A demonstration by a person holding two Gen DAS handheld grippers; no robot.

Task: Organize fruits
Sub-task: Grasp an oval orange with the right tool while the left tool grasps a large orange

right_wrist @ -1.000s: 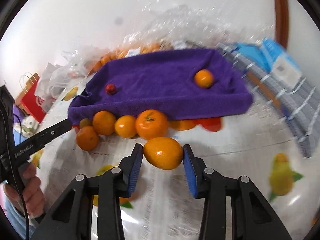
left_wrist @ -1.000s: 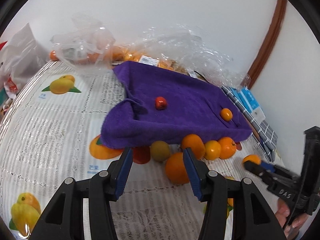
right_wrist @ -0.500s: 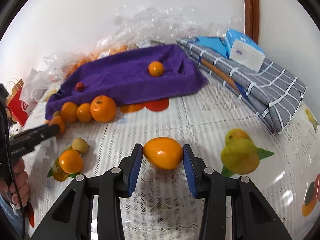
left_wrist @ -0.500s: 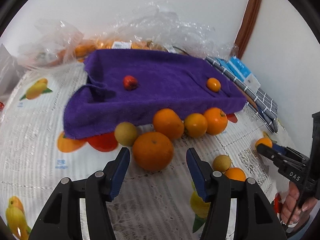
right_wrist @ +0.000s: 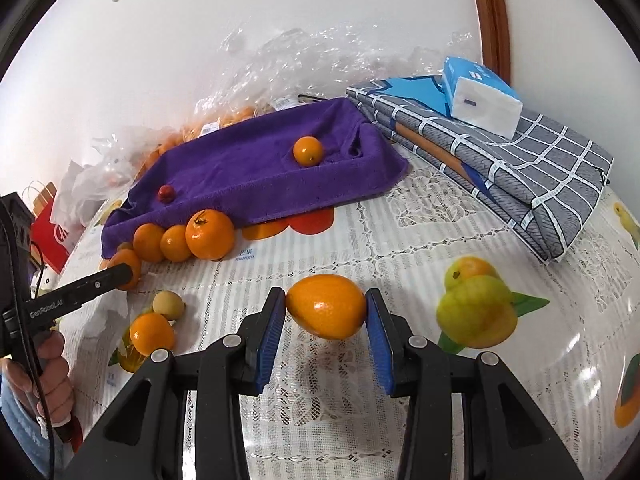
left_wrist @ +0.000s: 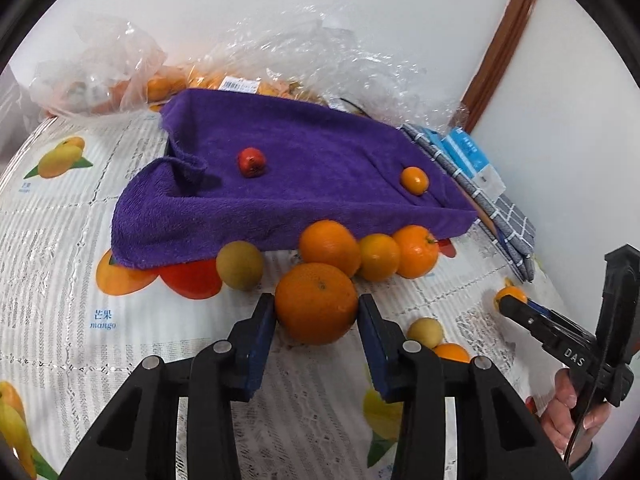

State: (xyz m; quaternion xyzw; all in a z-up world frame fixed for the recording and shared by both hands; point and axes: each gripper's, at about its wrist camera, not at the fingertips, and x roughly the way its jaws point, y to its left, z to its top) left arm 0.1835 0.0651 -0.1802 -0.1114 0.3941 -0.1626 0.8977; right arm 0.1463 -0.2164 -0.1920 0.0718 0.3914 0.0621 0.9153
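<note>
Left gripper (left_wrist: pixel 316 312): jaws have just been closing round the big orange (left_wrist: pixel 316 303); both pads look pressed on its sides now, so it's clamped, orange sitting on the tablecloth (left_wrist: pixel 60 240) right in front of the loose pile.

Right gripper (right_wrist: pixel 325 312): pads clamped on an oval orange fruit (right_wrist: pixel 326 306), which looks a bit clear of the cloth, well apart from the towel.

Towel (left_wrist: pixel 304 168): purple, draped over what looks like a tray. Only two things on it, a small red fruit (left_wrist: pixel 251 162) and a small orange (left_wrist: pixel 415 180).

Loose fruit: three oranges (left_wrist: pixel 378 257) in a row touching the towel's front edge, a greenish one (left_wrist: pixel 239 265) beside them, plus a pale one (left_wrist: pixel 427 332) and another orange (right_wrist: pixel 152 334) nearer the right gripper.

Bags (left_wrist: pixel 120 72): more oranges at the back, not unpacked as far as I can tell.

Progress: early days, I'd say. Two in place, two in the grippers, at least six on the table, and the bags untouched.

Next, probably: carry both held fruits over to the towel, if that's where they go.
</note>
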